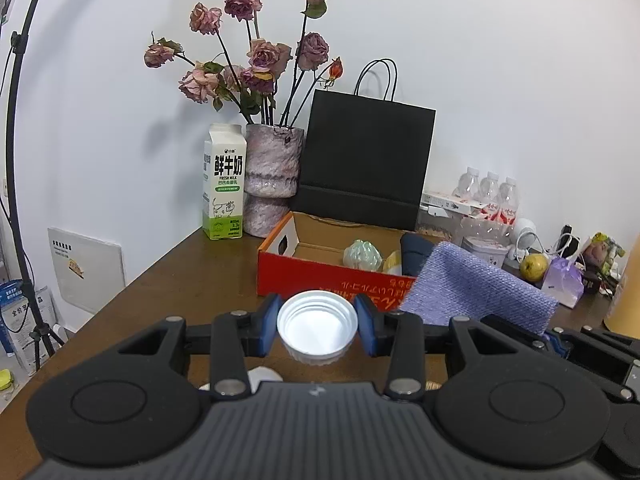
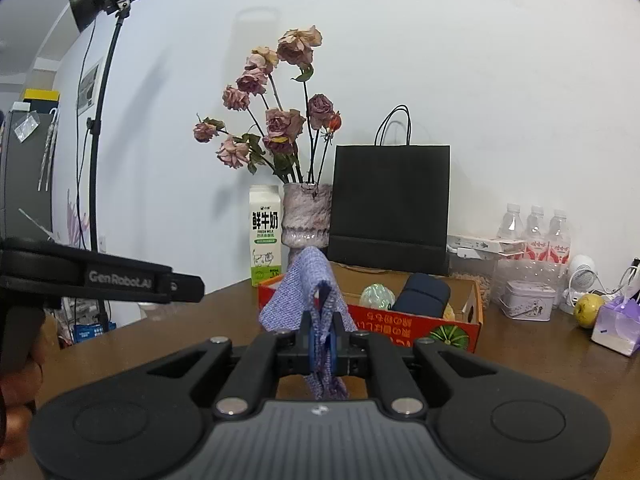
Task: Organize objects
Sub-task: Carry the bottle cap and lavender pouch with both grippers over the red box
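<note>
My left gripper (image 1: 317,326) is shut on a white screw cap (image 1: 317,330), held above the brown table just in front of the red cardboard box (image 1: 320,276). My right gripper (image 2: 323,346) is shut on a purple woven cloth (image 2: 310,296), which drapes over the fingers; the cloth also shows in the left wrist view (image 1: 476,288) at the box's right front corner. The box (image 2: 420,326) holds a pale green shiny ball (image 1: 362,256), a dark blue case (image 2: 422,294) and something yellow.
A milk carton (image 1: 223,184), a vase of dried roses (image 1: 272,180) and a black paper bag (image 1: 364,164) stand against the wall behind the box. Water bottles (image 2: 536,236), a tin (image 2: 528,300), a yellow-green fruit (image 2: 588,310) and a purple pouch (image 2: 618,326) crowd the right. A light stand (image 2: 100,120) is left.
</note>
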Demonstrator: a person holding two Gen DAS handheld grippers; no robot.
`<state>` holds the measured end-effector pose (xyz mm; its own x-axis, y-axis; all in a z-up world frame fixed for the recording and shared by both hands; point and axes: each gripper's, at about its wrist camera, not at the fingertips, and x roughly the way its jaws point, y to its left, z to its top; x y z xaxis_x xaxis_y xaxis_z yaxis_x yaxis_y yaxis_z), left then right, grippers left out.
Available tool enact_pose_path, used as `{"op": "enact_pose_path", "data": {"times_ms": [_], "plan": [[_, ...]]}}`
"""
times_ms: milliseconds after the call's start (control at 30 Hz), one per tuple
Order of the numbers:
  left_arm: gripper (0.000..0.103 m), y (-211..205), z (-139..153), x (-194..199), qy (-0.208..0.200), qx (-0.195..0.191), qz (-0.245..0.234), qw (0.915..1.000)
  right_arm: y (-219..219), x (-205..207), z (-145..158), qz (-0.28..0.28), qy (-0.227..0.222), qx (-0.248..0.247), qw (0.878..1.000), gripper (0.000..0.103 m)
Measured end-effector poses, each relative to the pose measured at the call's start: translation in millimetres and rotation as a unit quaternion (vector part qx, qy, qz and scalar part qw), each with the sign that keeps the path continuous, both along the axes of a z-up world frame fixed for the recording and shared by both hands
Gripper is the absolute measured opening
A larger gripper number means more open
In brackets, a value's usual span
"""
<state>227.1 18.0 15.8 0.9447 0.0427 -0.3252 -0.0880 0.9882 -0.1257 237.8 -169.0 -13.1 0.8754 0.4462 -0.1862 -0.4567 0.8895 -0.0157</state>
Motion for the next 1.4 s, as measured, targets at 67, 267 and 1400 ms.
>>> {"op": "enact_pose_path", "data": {"times_ms": [67,267,1400], "plan": [[0.041,1,2,7,0.0,-0.003,0.001,1.0,4,6,2,-0.001,0.0,0.001,1.0,0.006],[0.041,7,9,23,-0.006,-0.008,0.004,0.9999,16,25,11,0.001,-0.002,0.007,1.0,0.006],[0.041,28,29,152,-0.015,-0.047,0.043,0.9979,58,157,31,-0.042,0.02,0.044,0.998,0.006]]}}
